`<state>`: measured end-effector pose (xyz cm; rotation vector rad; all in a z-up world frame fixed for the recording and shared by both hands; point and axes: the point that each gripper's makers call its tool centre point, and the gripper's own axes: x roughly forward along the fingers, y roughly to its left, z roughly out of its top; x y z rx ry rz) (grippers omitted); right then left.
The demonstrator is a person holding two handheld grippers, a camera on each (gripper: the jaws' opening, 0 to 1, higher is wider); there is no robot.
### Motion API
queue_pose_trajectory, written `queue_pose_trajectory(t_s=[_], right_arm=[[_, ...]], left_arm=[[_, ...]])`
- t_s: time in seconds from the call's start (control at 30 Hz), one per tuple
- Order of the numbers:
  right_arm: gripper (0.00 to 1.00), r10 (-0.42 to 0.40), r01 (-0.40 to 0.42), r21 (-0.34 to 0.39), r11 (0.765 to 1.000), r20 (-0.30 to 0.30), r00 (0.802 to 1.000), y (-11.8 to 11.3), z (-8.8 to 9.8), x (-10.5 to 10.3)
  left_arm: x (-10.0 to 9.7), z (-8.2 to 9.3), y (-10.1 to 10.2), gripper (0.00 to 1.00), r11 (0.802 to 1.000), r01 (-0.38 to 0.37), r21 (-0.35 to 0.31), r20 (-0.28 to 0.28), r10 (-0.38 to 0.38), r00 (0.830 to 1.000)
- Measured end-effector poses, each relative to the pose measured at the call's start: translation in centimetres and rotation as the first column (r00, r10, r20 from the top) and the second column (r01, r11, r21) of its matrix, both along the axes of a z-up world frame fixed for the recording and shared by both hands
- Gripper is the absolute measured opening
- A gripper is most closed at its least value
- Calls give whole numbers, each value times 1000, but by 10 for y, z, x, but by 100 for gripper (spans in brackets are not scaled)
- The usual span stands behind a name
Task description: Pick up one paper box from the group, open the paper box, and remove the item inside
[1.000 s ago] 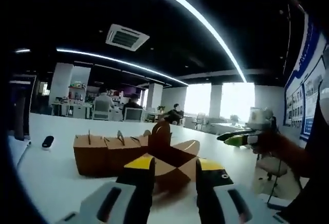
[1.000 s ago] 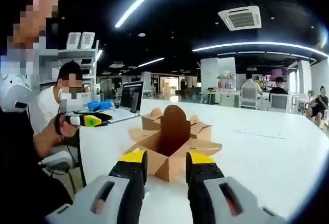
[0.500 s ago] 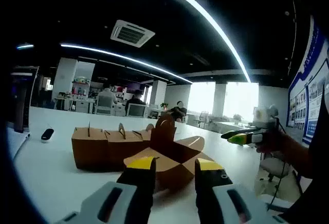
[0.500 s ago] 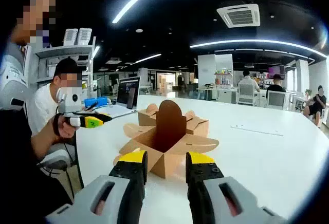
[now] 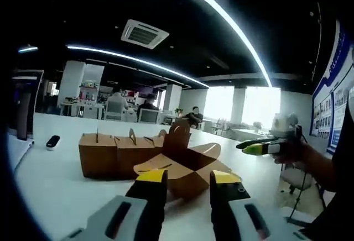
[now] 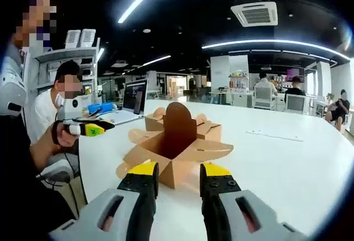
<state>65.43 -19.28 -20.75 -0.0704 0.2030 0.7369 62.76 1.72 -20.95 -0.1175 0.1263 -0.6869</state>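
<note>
Flanking opened box (image 5: 182, 169), closed boxes (image 5: 113, 153), remote (image 5: 53, 141)

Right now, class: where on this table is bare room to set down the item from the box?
Free: the white table right of the open box in the right gripper view. Crowded: behind it, where closed boxes stand side by side.

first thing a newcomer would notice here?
The open box, flaps splayed and one tall flap upright, on the white table just ahead of both grippers' open jaws. In the left gripper view, closed boxes sit in a row behind it, and the right gripper hovers off to the side.
</note>
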Motion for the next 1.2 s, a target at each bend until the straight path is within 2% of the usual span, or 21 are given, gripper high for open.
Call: queue_pose_trajectory(t_s=[0.33, 0.73, 1.1, 1.2], right_arm=[[31, -11, 11, 27, 1000, -5, 1000, -8, -2, -4], [31, -24, 25, 40, 999, -34, 999, -10, -9, 2], [31, -21, 22, 31, 999, -39, 999, -9, -13, 3], [31, -31, 33, 38, 999, -35, 999, -12, -9, 4]], left_arm=[[-1, -1, -11, 32, 999, 29, 14, 3, -29, 1000], [2, -7, -4, 32, 1000, 10, 24, -15, -9, 1000], [3, -11, -1, 32, 1000, 2, 16, -22, -2, 1000], [3, -11, -3, 32, 1000, 14, 18, -20, -14, 1000]])
